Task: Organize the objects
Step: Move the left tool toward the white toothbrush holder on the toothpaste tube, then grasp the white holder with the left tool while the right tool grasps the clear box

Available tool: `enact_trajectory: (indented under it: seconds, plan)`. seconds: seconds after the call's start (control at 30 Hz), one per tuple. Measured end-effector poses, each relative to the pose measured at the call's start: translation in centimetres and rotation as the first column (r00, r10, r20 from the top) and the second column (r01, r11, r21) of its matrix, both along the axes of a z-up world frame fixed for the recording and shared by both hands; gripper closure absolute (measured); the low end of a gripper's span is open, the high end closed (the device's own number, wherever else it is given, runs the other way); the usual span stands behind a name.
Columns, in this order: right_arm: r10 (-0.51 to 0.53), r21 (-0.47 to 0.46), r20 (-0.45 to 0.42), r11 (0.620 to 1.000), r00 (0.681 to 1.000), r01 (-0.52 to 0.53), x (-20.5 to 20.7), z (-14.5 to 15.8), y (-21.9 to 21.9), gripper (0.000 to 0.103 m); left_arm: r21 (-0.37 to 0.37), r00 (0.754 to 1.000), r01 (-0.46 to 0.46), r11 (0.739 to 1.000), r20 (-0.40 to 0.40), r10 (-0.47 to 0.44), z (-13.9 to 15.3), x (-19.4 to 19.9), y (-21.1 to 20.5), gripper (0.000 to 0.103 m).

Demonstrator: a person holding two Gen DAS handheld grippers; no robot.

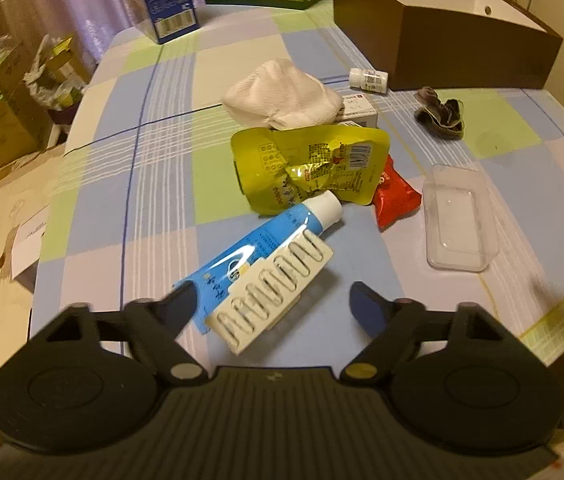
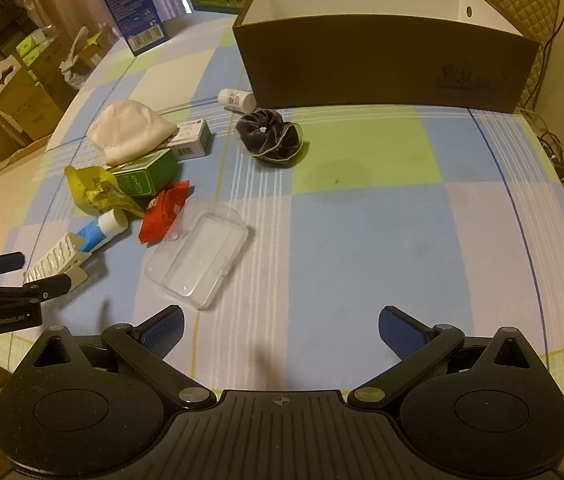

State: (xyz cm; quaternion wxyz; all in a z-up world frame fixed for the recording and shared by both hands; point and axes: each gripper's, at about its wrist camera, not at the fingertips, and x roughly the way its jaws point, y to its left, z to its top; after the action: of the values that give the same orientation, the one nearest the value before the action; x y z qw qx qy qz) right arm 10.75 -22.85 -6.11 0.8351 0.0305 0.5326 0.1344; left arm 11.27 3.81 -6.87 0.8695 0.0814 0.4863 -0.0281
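Left gripper spread wide, holding nothing; I have it straddling the near end of the pill blister strip, whose long axis runs diagonally up-right over the blue tube. Right gripper equally open, empty, farther off on the tabletop.

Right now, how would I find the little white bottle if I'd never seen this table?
Find the big brown box at the far side of the checked table. The bottle lies on its side right by the box's near left corner, beside the dark scrunchie. It is the only small white cylinder with a printed label.
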Motion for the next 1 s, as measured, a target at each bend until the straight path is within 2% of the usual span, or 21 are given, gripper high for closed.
enact_trajectory:
  seconds: [0.2,0.3,0.37,0.53,0.67,0.87,1.0]
  plan:
    - [-0.008,0.003,-0.006,1.000,1.000,0.008,0.7,-0.2,-0.1,0.002,0.011,0.999,0.035,0.999,-0.014,-0.035,-0.8,1.3,-0.1,0.038]
    - [-0.009,0.006,-0.009,1.000,1.000,0.009,1.0,-0.3,0.0,0.002,0.013,0.998,0.057,0.998,-0.024,-0.057,-1.1,1.8,-0.3,0.048]
    - [-0.006,0.007,-0.010,1.000,1.000,0.006,1.2,-0.3,0.1,0.002,0.017,0.997,0.068,0.998,-0.031,-0.068,-1.4,2.0,-0.4,0.060]
    - [0.010,0.015,-0.001,1.000,1.000,-0.010,1.7,-0.4,0.9,0.002,0.006,0.996,0.090,0.996,-0.029,-0.090,-1.2,1.9,-0.5,0.076]
    - [0.029,0.023,0.016,0.999,0.999,-0.030,2.3,-0.6,2.0,0.002,-0.033,0.997,0.076,0.997,-0.025,-0.077,-0.9,1.5,-0.3,0.078]
    - [0.065,0.029,0.020,0.997,0.998,-0.065,3.2,-1.7,4.6,0.002,-0.101,1.000,-0.003,0.995,-0.018,0.001,0.3,0.8,0.6,0.078]
    - [0.063,0.024,0.006,0.998,0.998,-0.063,4.1,-2.8,6.3,0.002,-0.118,0.999,-0.040,0.992,-0.010,0.039,1.0,0.5,1.4,0.078]
